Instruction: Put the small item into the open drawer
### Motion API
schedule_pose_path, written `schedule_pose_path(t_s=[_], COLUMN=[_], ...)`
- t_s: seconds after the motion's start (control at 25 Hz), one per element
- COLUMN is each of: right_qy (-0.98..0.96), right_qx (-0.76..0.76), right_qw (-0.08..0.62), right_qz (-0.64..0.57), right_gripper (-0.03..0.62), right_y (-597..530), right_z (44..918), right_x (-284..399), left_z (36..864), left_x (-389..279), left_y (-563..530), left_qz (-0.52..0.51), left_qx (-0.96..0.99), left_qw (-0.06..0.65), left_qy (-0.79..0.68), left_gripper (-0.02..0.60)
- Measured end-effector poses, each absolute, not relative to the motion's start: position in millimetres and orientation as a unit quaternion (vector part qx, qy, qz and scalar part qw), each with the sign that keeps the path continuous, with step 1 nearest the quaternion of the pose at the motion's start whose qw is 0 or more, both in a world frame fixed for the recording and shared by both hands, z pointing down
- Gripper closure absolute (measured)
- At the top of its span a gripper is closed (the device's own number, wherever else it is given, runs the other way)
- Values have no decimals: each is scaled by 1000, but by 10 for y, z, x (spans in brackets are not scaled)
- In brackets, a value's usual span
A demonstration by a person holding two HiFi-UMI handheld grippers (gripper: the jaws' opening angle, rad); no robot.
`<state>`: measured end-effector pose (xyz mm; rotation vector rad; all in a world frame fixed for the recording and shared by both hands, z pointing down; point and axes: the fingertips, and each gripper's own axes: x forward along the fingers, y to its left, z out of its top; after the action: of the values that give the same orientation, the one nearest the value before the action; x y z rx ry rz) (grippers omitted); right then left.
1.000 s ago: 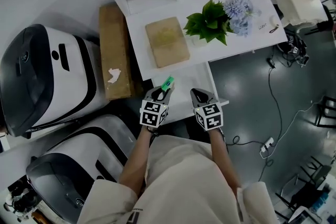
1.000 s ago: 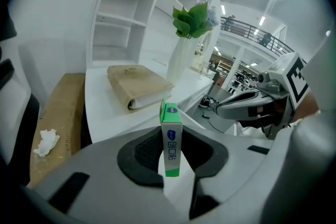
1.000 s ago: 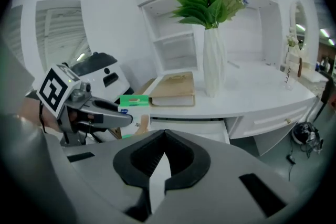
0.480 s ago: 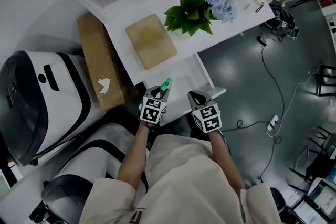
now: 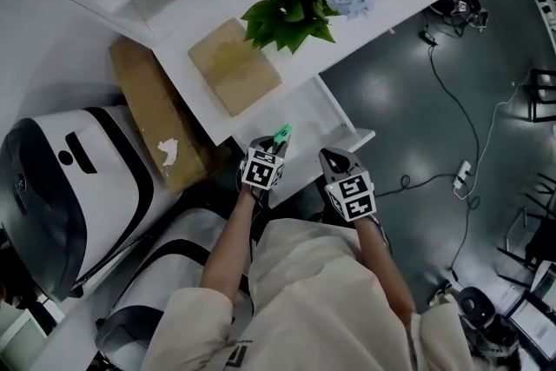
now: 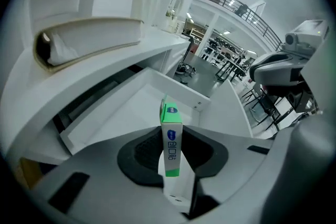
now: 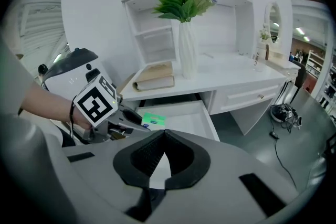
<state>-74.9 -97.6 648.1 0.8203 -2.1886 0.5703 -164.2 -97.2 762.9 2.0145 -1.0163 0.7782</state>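
At the open drawer [image 6: 118,113], the left gripper [image 6: 170,132] clamps a slim upright box [image 6: 171,145], green with a white face; right gripper [image 7: 164,132] closed, empty.

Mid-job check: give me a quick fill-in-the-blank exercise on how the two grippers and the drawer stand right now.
The left gripper is ____ on the small green and white cardboard box. The white drawer stands ____. The right gripper, its jaws together, holds ____.
Missing words: shut; open; nothing.
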Motion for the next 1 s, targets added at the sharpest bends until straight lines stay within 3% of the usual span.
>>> schedule_pose_path(t_s=[0.6, 1.0], right_qy=[-831, -829], right_qx=[325, 315], right_qw=[381, 390], right_qz=[243, 248], right_gripper=[571, 571], right_y=[-814, -838], right_z=[6682, 6717], right_x=[-567, -492], left_z=[8133, 8408], left_x=[-1192, -1168], left_y=[-1161, -1402], left_qz=[240, 215], left_qx=[748, 718], left_qw=[508, 547], left_qy=[-352, -374], left_gripper=[476, 472])
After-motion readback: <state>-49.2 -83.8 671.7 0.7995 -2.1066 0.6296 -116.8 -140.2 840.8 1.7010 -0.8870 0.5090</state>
